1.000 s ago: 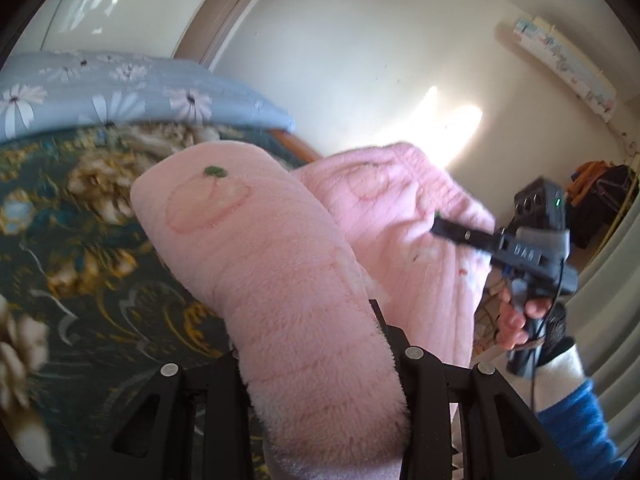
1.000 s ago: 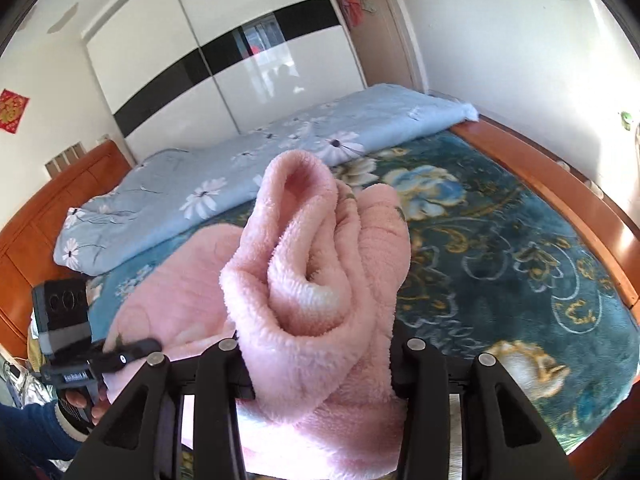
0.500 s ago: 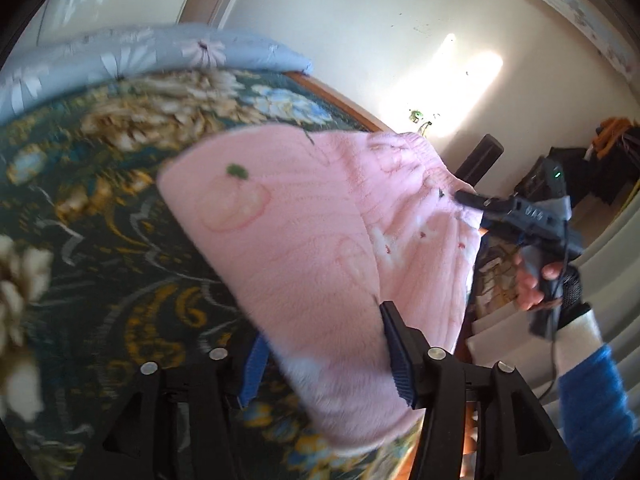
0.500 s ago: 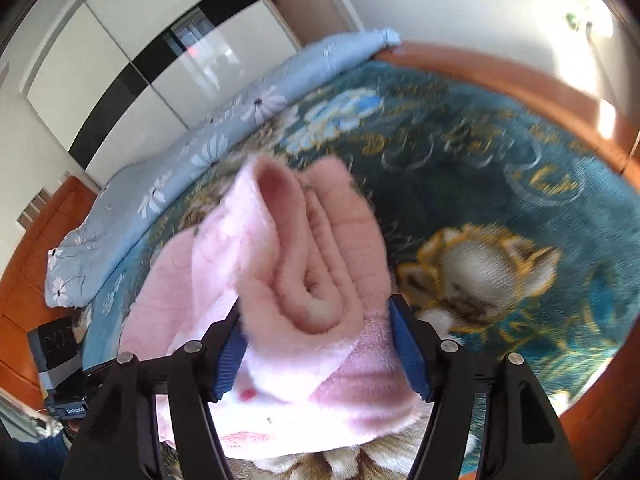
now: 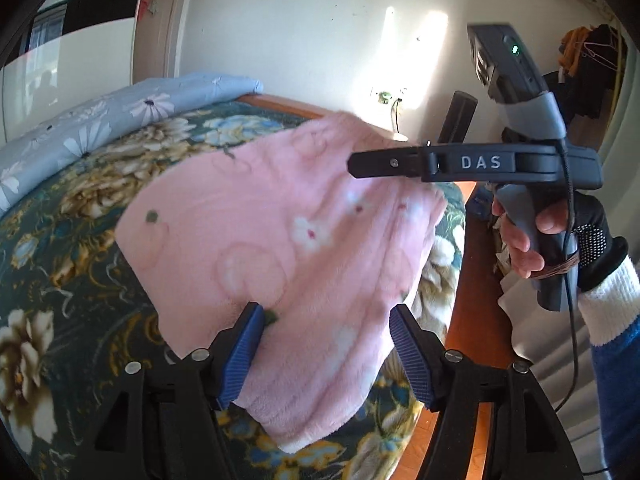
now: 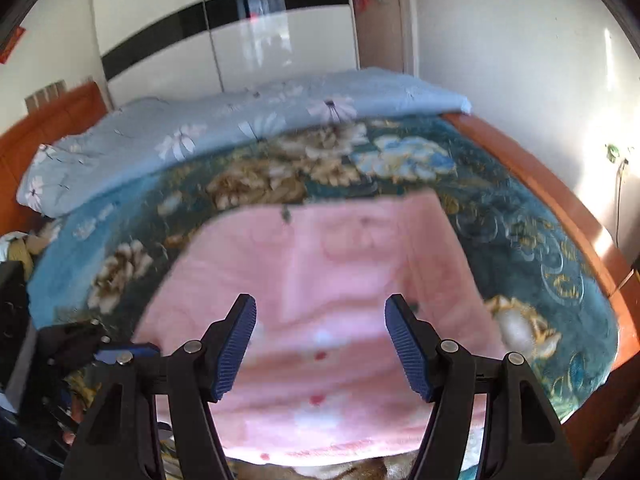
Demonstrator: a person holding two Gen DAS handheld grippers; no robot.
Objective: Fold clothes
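Note:
A pink fleece garment (image 5: 280, 248) with peach and flower prints lies folded flat on the dark floral bedspread (image 5: 60, 280), near the bed's corner. My left gripper (image 5: 326, 352) hovers over its near edge with the jaws opening. The cloth brushes the left blue pad (image 5: 244, 352) and stands clear of the other, so nothing is gripped. My right gripper (image 6: 322, 338) is open above the garment (image 6: 340, 280), its pads apart from the cloth. In the left wrist view a gloved hand (image 5: 520, 240) holds that gripper's handle at the right, its finger reaching over the garment's far edge.
A light blue flowered quilt (image 6: 200, 136) lies bunched along the far side of the bed. The orange wooden bed frame (image 6: 560, 208) runs along the right edge. A white wardrobe (image 6: 240, 40) with a black band and a door stand behind. Clothes (image 5: 580, 60) hang at the far right.
Both grippers were shut on bunched folds of the pink garment. Their jaws have widened and let go, and the garment now lies flat on the bed. The right gripper came closer to the left one.

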